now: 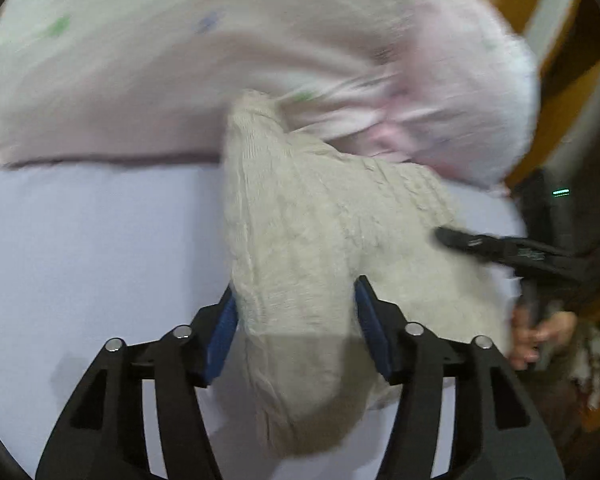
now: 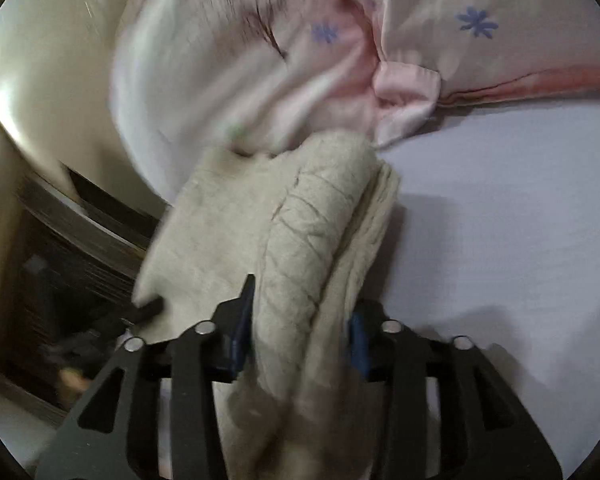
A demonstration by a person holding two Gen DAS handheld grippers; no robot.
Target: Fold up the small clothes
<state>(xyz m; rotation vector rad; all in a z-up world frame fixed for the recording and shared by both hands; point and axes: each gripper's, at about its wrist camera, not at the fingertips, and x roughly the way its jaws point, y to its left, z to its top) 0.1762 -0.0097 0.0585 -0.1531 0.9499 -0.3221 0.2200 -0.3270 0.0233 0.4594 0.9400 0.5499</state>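
Between the blue pads of our left claw (image 1: 296, 320) we see a bunched fold of the cream knit garment (image 1: 300, 216), the pads pressing into it from both sides, so this claw is clenched on the knit. From there the garment rises away from the claw toward a narrow end that meets the pink floral bedding (image 1: 220, 40), and it spreads to the right, where the tip of our right claw (image 1: 456, 238) touches its edge. Under the garment we see the pale lilac bed sheet (image 1: 80, 240). In the right wrist view, our right claw (image 2: 298, 320) likewise has its blue pads closed against a thick roll of the same cream knit garment (image 2: 312, 208), grasping it, with layered edges showing on the roll's right side and a flatter flap spreading left. Beyond the roll lies the pink floral bedding (image 2: 400, 32), printed with small blue flowers, and to the right the bed sheet (image 2: 500, 220). Both views are blurred, so we cannot tell the garment's exact kind.
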